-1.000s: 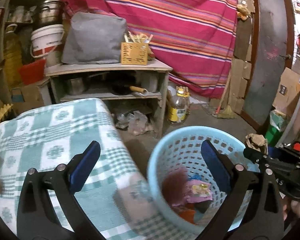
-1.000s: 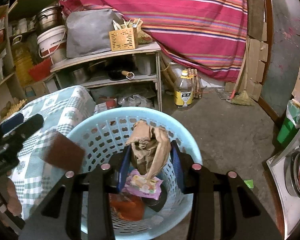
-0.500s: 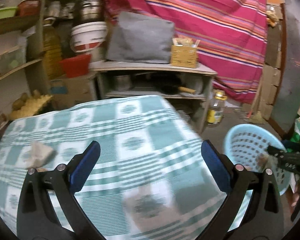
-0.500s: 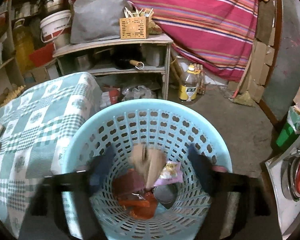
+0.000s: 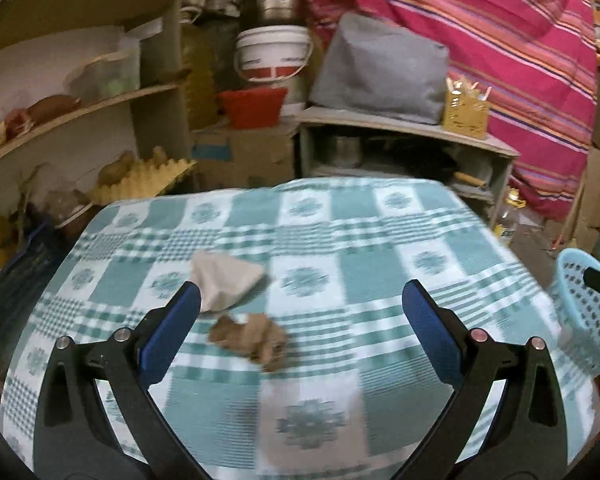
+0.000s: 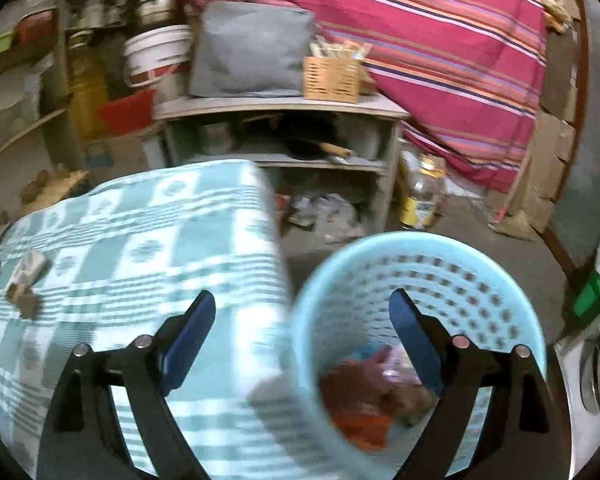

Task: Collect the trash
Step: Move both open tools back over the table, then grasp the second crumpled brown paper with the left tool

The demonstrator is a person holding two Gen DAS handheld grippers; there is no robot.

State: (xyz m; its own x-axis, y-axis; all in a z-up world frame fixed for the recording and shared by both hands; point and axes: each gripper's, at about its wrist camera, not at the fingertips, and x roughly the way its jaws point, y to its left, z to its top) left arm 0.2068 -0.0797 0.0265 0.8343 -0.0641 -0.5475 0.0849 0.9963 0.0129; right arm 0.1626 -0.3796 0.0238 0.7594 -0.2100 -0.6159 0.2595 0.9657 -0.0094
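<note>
- The left gripper [image 5: 300, 312] has its jaws spread wide with nothing between them, aimed down at the desk [image 5: 380, 240]; the right gripper [image 6: 300, 332] has just been opening, and its jaws stand wide and empty over the gap between the desk's right edge and the basket [image 6: 480, 256]
- Two scraps are left on the desk, near its left edge: a pale wad [image 5: 224, 280] and, touching or just nearer than it, a brown wad [image 5: 252, 340]; the basket beside the right edge already holds red, pink and brown trash [image 6: 372, 384]
- Risk: the two wads lie so close that the left jaws could close on both, or push one away while pinching the other, likely dropping it on the way to the basket
- Risk: crumpled paper is light and springy, so a shallow pinch may slip; the pads could also catch the cloth [image 5: 440, 264] and drag it
- Risk: both views are blurred, so a hurried approach may miss
- The cloth is green-and-white check, loose over the desk; behind it are shelves [image 5: 80, 108] with a bucket [image 5: 274, 56], a pot, a grey bag [image 5: 380, 68] and a striped red drape [image 5: 520, 52], over a bare floor
</note>
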